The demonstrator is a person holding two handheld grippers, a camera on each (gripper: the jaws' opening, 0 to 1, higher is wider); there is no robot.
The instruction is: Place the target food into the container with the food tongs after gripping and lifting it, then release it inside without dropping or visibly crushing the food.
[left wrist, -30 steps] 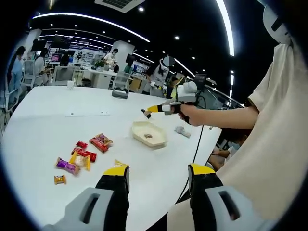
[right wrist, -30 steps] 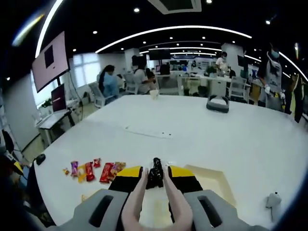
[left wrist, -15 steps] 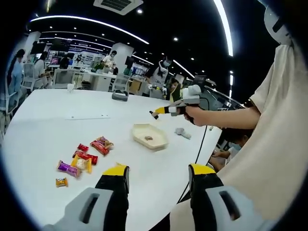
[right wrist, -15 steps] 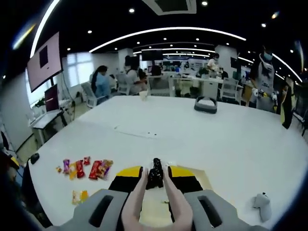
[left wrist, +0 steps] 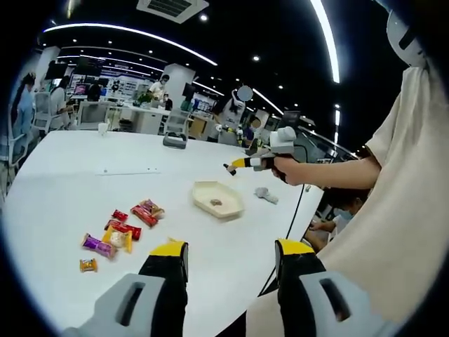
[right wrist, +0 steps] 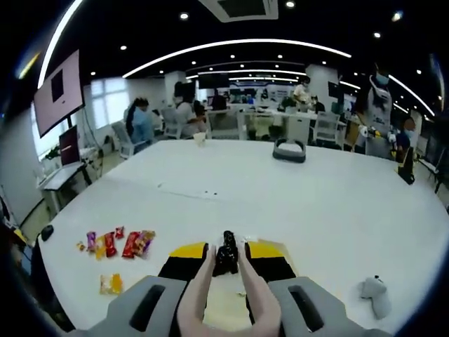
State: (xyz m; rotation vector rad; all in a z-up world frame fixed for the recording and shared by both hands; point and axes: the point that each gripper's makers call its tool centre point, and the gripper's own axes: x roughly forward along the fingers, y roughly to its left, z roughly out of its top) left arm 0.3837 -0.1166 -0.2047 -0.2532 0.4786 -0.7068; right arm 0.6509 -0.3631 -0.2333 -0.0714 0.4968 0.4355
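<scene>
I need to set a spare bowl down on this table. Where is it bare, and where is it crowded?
Bare: the wide stretch of white table beyond the cream container, up to the grey basket. Also between the container and the wrapped snacks. Crowded: the snack cluster near the table's edge, and around the small grey object beside the container.

1. Our left gripper view sits low at the near table [left wrist: 63, 175] edge, looking far across it.
2. Our right gripper view hovers above the container [right wrist: 226, 309], facing the far office.
3. Both catch the snack packets [left wrist: 119, 228].
</scene>
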